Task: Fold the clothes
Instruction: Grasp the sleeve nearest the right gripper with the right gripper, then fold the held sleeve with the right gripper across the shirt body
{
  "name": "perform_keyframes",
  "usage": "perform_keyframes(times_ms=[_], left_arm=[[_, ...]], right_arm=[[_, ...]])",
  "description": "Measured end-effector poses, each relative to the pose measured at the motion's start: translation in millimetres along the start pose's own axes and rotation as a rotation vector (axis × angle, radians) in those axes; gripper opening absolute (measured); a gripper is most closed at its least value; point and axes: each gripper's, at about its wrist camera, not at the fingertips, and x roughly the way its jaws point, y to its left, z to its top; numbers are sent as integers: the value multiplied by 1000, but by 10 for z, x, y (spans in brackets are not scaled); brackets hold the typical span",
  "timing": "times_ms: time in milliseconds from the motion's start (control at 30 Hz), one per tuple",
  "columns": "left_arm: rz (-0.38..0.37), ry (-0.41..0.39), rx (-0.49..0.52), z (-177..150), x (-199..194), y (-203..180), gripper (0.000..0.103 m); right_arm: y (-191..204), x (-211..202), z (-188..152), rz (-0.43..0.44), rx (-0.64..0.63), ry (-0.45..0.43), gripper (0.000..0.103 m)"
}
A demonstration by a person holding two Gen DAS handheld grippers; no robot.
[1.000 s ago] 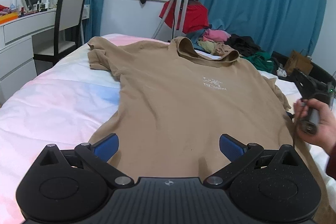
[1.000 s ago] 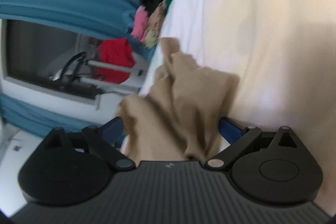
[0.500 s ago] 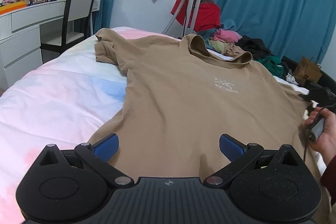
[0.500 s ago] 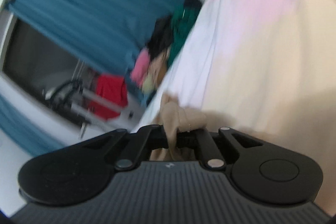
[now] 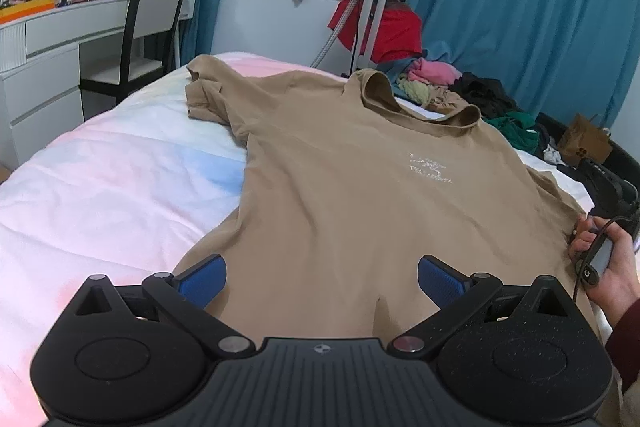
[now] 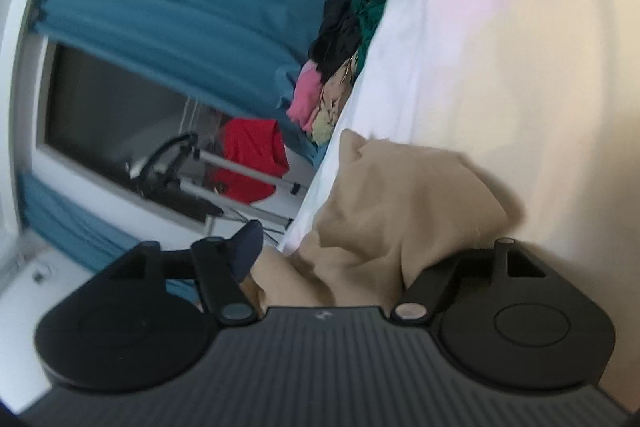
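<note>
**A:** So where's the tan T-shirt (image 5: 352, 187) relative to the tongs?

**B:** Spread face up on the bed (image 5: 100, 187). Long axis runs straight away from the left tongs (image 5: 320, 277): hem under them, collar at the far end toward the window. Left tongs hover over the hem, jaws wide apart, nothing in them.

**A:** Right side?

**B:** Right tongs (image 6: 360, 247) sit at the shirt's right edge. The right hand (image 5: 604, 267) shows in the left view just beside that sleeve. Jaws apart; a bunched lump of tan cloth lies between them, not pinched. That view is blurred, so whether the pads touch cloth I can't tell.

**A:** Which is nearer the work?

**B:** Right is nearer the right sleeve; left is nearer the hem. The far left sleeve is crumpled and well apart from both.

**A:** Shirt condition?

**B:** Body mostly flat, small white chest print, collar standing up a bit, slight ridge near the hem. No fold across the body visible. Thin soft knit, my guess is it'll drag and wrinkle if pulled from one point.

**A:** Stage?

**B:** Fits either laying flat or starting a side fold.
</note>
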Motion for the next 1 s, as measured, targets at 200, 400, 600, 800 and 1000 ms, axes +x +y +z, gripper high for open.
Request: perform_keyframes(times_ms=[200,400,600,800,1000], left_arm=[[-14,9,-1,39,68,-16,103],[-14,2,2,101,42,-8,103],[-15,-51,13,217,-212,90,103],[7,-116,-26,371,-484,346,103],[58,-130,-100,424,-611,693,103]], right_arm=[[189,371,64,-34,-154,55,66],[592,409,-59,-190,-405,6,8],[1201,50,-181,-302,-537,-173,7],[2015,146,-796,-329,-759,-174,8],[2523,705,-1710,-308,-912,-52,9]])
